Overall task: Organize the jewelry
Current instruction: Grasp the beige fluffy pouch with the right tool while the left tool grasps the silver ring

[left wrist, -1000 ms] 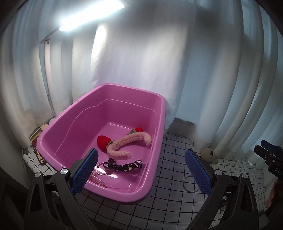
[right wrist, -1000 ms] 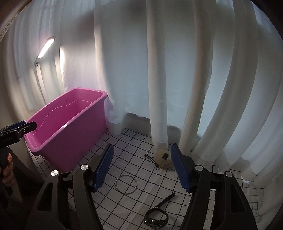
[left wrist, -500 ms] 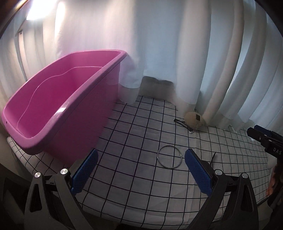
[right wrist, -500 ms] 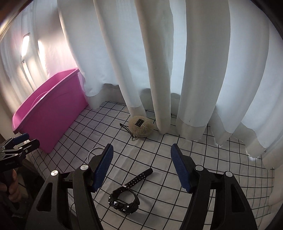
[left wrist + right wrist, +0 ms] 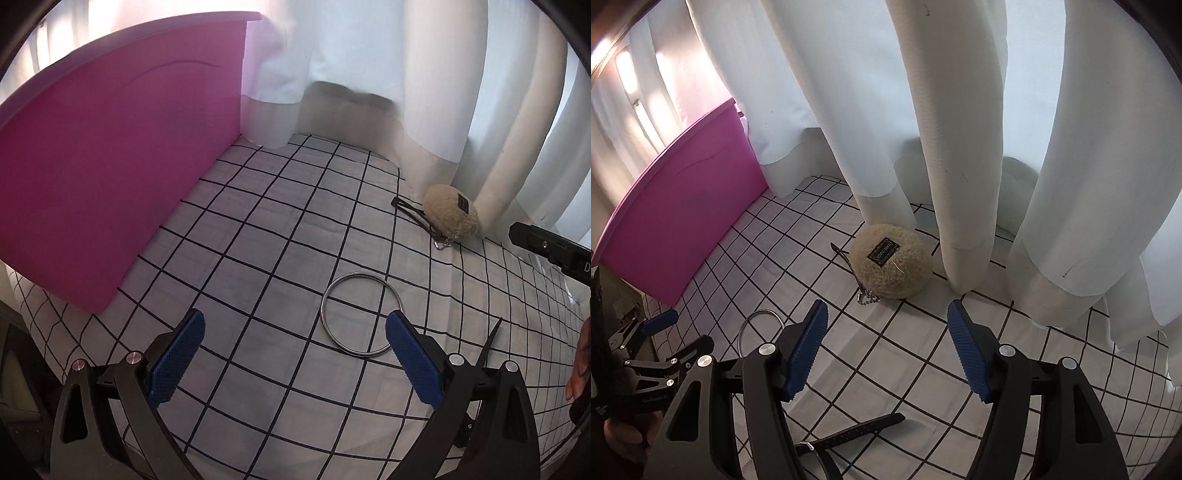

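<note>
Pink plastic fills the upper left of my left view: the bin [image 5: 110, 177] stands on the checked cloth [image 5: 258, 258], and I see only its outer wall, nothing inside. My left gripper [image 5: 293, 349] is spread wide and carries nothing; its right pad [image 5: 413, 360] sits just at the lower right edge of the ring [image 5: 360, 314], though I cannot tell if they touch. The ring lies flat on the cloth, right of centre in the frame. Further up and right, the puff [image 5: 450, 218] rests against the curtain [image 5: 369, 55], with a dark clip [image 5: 413, 216] and a short chain [image 5: 445, 243] at its left and lower sides. My right gripper [image 5: 886, 347] is also wide and holds nothing. In its view the puff [image 5: 890, 266] sits at centre, label up, above the gap between the pads, with the chain [image 5: 868, 298] just below it. The strap [image 5: 857, 435] lies low in the frame, partly hidden behind the left finger. The ring [image 5: 757, 325] shows at lower left, half covered by the gripper body, and the bin [image 5: 683, 206] at the left edge.
</note>
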`<state>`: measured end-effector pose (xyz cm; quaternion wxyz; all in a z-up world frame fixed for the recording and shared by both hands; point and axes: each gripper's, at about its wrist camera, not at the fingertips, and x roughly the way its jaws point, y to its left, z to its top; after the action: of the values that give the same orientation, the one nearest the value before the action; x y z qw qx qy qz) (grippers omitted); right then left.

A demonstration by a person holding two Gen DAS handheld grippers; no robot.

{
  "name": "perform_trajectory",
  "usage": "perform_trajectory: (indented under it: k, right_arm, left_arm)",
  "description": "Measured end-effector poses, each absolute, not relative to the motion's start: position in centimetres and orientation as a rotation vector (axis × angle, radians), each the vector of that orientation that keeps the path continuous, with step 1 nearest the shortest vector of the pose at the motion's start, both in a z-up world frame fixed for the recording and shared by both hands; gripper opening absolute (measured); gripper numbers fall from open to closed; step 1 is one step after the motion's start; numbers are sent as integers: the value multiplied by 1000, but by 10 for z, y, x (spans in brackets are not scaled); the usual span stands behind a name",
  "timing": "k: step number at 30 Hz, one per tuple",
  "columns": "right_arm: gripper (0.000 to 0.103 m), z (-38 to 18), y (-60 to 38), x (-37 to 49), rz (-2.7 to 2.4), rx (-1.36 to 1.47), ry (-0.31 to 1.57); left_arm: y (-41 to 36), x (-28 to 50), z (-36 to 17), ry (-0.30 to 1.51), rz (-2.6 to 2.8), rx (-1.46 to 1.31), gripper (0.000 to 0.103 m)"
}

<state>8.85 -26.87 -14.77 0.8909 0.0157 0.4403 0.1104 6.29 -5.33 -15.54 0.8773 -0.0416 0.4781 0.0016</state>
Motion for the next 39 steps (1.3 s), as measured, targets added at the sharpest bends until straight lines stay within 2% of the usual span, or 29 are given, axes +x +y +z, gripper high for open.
perform_trajectory:
  k: [13, 24, 39]
  right_arm:
    - [64, -171, -268, 122, 311, 30, 909]
    - [64, -173, -265, 134, 323, 21, 901]
    - [64, -183, -258, 146, 308, 20, 921]
  left_arm:
    - [-99, 75, -179, 1033, 11, -103, 96]
    - [-105, 83, -199, 1073, 81, -132, 96]
    - [-108, 81, -202, 1039, 133, -88, 97]
